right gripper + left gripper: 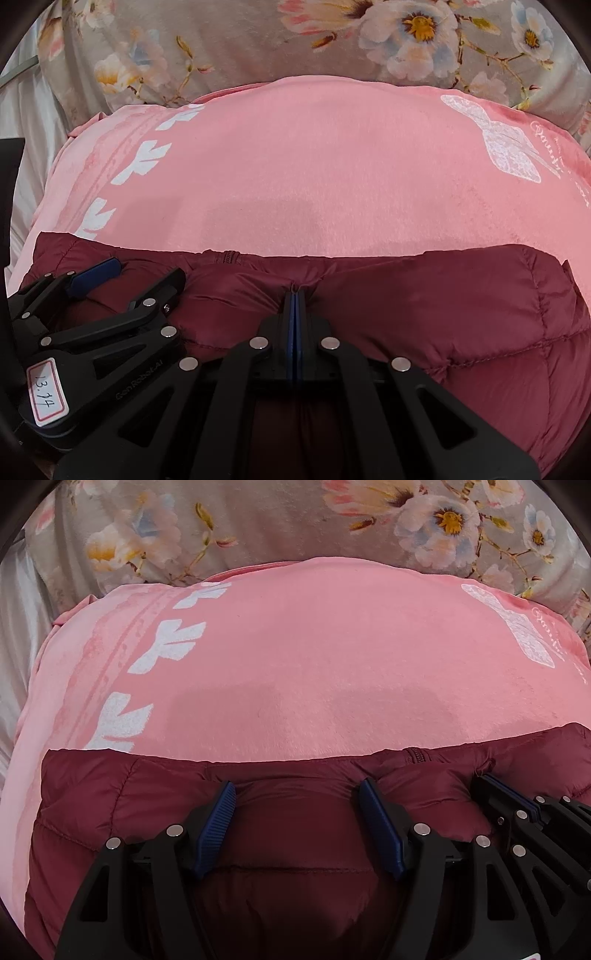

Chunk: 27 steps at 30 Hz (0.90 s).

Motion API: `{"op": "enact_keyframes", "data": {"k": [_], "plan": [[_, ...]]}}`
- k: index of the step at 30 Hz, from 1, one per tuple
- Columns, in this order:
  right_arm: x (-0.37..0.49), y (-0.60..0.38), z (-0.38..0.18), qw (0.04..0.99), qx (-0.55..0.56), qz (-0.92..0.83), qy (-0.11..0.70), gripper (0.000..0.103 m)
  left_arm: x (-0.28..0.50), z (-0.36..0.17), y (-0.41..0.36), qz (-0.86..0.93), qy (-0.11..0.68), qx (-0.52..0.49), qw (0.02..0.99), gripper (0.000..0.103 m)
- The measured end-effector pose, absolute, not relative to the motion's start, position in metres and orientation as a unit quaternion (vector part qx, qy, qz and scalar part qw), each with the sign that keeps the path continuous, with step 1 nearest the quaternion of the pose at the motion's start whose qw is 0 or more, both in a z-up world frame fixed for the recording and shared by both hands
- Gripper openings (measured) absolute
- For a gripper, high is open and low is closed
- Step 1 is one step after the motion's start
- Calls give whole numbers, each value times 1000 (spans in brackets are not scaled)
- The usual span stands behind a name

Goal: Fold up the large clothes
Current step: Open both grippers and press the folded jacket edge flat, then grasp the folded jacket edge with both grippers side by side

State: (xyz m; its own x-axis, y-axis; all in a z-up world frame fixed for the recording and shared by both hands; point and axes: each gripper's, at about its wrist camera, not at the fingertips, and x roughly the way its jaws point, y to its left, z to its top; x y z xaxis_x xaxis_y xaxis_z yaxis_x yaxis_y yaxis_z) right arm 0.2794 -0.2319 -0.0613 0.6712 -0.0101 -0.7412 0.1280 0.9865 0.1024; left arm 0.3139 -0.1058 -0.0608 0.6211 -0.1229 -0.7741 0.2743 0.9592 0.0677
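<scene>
A maroon quilted puffer jacket [295, 823] lies on a pink blanket [314, 672], its far edge straight across the view; it also shows in the right wrist view [424, 314]. My left gripper [297, 790] is open, its blue pads resting on the jacket near that edge with padding bulging between them. My right gripper [296, 295] is shut on a pinch of the jacket fabric at the edge, just right of the zipper [229, 256]. The right gripper [491, 779] appears beside the left one in the left wrist view; the left gripper [122, 271] appears at the left of the right wrist view.
The pink blanket [314, 166] has white leaf prints and a white bow print. Behind it lies a grey floral bedspread [277, 524]. White satin fabric [18, 627] shows at the far left.
</scene>
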Motion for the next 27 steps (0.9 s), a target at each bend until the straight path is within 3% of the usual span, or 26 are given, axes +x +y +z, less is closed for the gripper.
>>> {"op": "enact_keyframes", "data": {"k": [9, 12, 16, 23, 27], "plan": [[273, -245, -50, 915, 97, -31, 391, 0, 314, -54, -95, -117, 424, 73, 895, 70], [237, -268, -11, 933, 85, -68, 342, 1, 303, -28, -60, -107, 414, 51, 902, 68], [215, -317, 1, 925, 120, -104, 345, 2, 305, 0, 2, -74, 410, 21, 909, 68], [218, -356, -47, 896, 150, -140, 393, 2, 331, -42, 43, -23, 459, 7, 888, 68], [222, -346, -56, 900, 121, -155, 389, 1, 328, -62, 38, -16, 444, 17, 896, 73]]}}
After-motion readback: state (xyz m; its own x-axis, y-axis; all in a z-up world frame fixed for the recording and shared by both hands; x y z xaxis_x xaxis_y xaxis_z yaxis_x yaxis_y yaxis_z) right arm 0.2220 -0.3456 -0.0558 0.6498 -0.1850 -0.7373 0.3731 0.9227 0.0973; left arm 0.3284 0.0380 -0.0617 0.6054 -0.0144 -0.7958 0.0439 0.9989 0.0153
